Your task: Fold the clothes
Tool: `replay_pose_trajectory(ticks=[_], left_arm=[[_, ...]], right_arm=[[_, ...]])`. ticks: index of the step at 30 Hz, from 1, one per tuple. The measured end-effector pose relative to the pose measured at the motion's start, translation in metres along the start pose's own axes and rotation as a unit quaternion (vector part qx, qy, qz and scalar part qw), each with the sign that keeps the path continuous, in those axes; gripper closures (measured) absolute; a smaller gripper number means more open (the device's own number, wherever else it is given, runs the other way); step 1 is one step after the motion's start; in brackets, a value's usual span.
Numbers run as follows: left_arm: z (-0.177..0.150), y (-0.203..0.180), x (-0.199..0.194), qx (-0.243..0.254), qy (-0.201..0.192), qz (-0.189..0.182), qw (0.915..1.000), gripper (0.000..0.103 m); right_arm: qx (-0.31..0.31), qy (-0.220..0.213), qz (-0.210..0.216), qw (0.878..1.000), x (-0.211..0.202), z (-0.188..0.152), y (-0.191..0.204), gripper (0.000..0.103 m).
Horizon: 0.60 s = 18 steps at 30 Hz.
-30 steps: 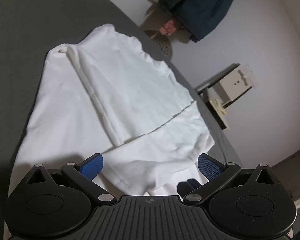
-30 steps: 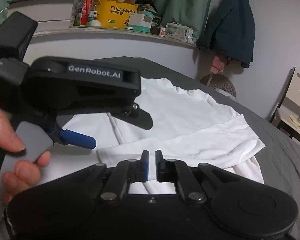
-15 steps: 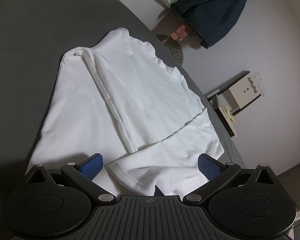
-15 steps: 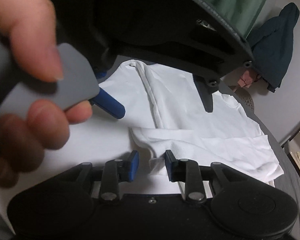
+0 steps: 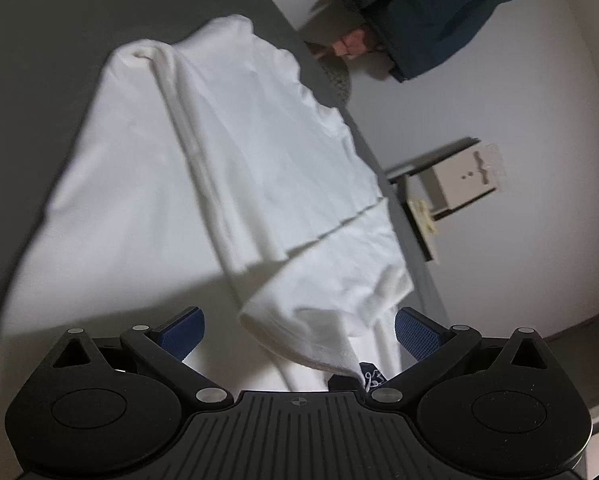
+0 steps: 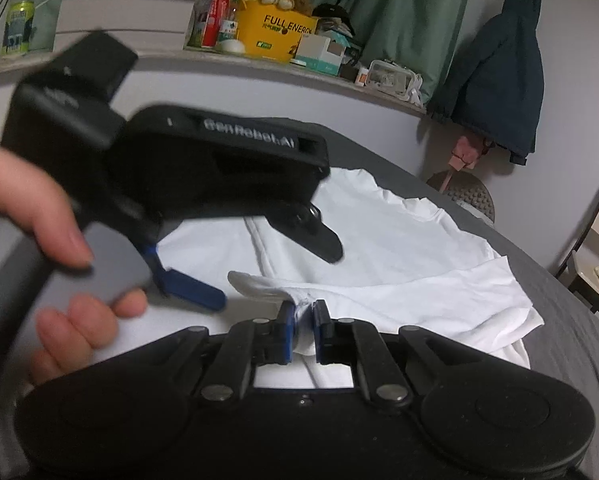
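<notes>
A white T-shirt (image 5: 235, 168) lies partly folded on a dark grey bed (image 5: 51, 40); it also shows in the right wrist view (image 6: 399, 248). My right gripper (image 6: 302, 322) is shut on the shirt's near edge and lifts a bunched corner (image 6: 259, 284) off the bed. My left gripper (image 5: 299, 330) is open and empty, with the lifted fold between its blue pads (image 5: 181, 332). In the right wrist view the left gripper (image 6: 267, 276) hovers just left of the pinched corner, held by a hand (image 6: 71, 264).
A dark jacket (image 6: 499, 80) hangs on the wall at the right. A chair (image 6: 587, 256) stands beside the bed's right edge. A cluttered shelf (image 6: 259, 40) with a yellow box runs behind the bed. A round woven stool (image 6: 465, 194) sits under the jacket.
My right gripper has closed on the shirt's near edge and raised it. My left gripper has stayed open and moved in closer over the shirt.
</notes>
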<state>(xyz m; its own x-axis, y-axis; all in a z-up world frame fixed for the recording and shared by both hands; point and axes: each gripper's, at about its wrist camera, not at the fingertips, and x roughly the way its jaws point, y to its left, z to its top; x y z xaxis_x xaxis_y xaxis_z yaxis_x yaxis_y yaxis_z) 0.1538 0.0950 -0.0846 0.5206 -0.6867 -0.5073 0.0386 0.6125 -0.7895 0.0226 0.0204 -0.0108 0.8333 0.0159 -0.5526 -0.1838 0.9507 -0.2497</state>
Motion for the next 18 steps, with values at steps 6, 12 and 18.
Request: replay_pose_trajectory(ticks=[6,12,18], left_arm=[[-0.004,-0.002,0.005,-0.013,-0.032,-0.019,0.9992,0.041],[-0.006,-0.001,0.017,-0.021,-0.023,-0.030,0.9990,0.080],[0.000,-0.002,0.008,-0.013,-0.054,-0.031,0.9980,0.098]], right_arm=[[0.004,0.002,0.003,1.000,-0.009,0.000,-0.002,0.093],[0.005,0.006,0.003,1.000,-0.005,-0.002,-0.002,0.093],[-0.016,0.023,-0.011,1.000,0.002,-0.007,0.008,0.073]])
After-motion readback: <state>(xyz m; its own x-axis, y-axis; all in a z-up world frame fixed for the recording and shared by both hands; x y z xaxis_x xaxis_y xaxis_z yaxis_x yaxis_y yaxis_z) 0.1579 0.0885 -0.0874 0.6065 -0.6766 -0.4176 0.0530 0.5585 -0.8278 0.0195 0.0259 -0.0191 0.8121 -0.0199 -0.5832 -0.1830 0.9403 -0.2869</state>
